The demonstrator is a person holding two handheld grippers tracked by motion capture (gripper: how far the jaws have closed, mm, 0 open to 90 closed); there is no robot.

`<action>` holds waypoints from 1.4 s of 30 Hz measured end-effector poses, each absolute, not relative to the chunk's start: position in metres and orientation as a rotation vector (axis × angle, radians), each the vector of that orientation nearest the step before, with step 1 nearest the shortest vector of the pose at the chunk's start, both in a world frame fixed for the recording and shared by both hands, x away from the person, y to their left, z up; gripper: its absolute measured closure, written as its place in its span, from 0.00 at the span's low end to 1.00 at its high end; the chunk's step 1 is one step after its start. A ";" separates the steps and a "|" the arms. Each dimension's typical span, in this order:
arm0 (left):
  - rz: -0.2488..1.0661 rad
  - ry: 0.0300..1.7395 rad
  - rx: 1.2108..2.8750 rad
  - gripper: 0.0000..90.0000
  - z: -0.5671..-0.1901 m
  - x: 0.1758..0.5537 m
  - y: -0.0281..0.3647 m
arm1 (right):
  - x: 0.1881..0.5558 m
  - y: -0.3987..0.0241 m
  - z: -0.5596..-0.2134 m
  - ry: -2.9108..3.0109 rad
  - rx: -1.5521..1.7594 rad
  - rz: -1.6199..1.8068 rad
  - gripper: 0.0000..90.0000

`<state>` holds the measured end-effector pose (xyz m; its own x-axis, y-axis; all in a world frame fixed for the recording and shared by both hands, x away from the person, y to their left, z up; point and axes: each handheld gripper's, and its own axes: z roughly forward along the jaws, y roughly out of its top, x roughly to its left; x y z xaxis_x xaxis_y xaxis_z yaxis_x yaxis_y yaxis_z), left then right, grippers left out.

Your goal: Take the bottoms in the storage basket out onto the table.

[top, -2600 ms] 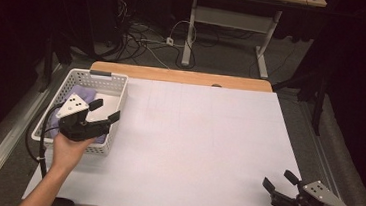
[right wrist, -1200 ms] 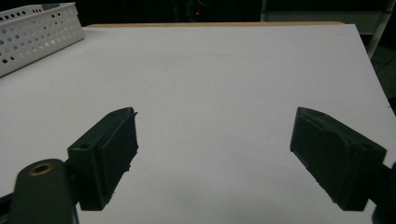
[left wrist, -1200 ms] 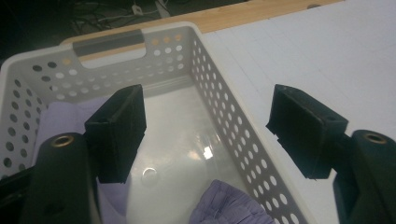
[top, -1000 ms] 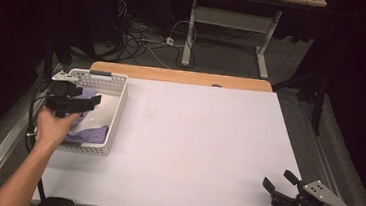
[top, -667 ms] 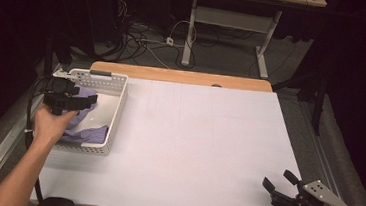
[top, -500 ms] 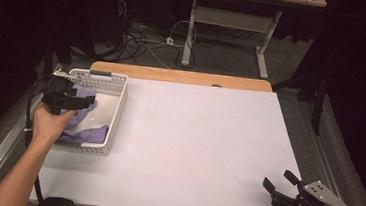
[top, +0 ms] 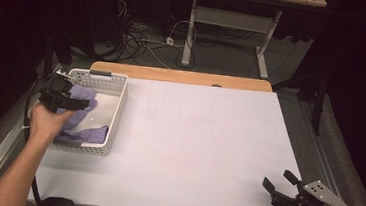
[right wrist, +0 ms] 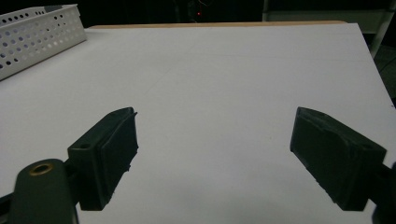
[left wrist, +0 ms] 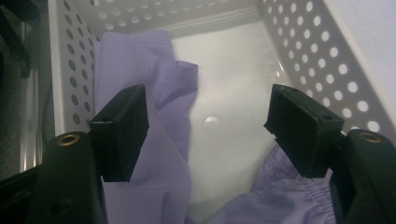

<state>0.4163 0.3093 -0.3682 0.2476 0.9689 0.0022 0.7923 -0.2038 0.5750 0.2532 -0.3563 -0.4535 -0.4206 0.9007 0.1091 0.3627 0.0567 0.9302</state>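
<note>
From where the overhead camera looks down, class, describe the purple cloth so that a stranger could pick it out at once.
Start at the big white table and go to its left edge, where a white perforated basket stands. Inside it lies the purple cloth, crumpled along the left and near sides. It is the one coloured, soft thing there; the left gripper hangs open above it.

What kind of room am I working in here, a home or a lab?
Most likely a lab or workshop recording station: a white-topped table in a dark room, loose cables on the floor beneath a metal-framed desk, and a perforated white basket holding purple cloth.
</note>
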 end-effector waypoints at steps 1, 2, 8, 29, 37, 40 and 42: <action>0.509 1.602 2.064 0.31 -0.368 0.416 0.309 | 0.253 -0.356 -0.453 1.824 1.261 1.358 0.17; 0.502 1.614 2.058 0.31 -0.370 0.418 0.311 | 0.253 -0.356 -0.453 1.826 1.262 1.360 0.17; 0.456 1.663 2.085 0.25 -0.381 0.425 0.314 | 0.253 -0.356 -0.453 1.828 1.258 1.360 0.17; 0.363 1.815 2.075 0.22 -0.409 0.440 0.327 | 0.253 -0.356 -0.453 1.843 1.246 1.363 0.18; 0.330 1.865 2.096 0.22 -0.419 0.442 0.331 | 0.254 -0.356 -0.453 1.844 1.248 1.364 0.18; 0.332 1.874 2.110 0.22 -0.420 0.444 0.329 | 0.253 -0.355 -0.453 1.844 1.247 1.364 0.18; 0.339 1.875 2.127 0.22 -0.421 0.444 0.327 | 0.254 -0.355 -0.453 1.845 1.247 1.363 0.18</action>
<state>0.4445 0.3270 -0.4211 0.1279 0.9917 -0.0121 0.9248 -0.1148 0.3626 0.2537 -0.3554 -0.4535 -0.4376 0.8928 0.1066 0.3646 0.0678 0.9287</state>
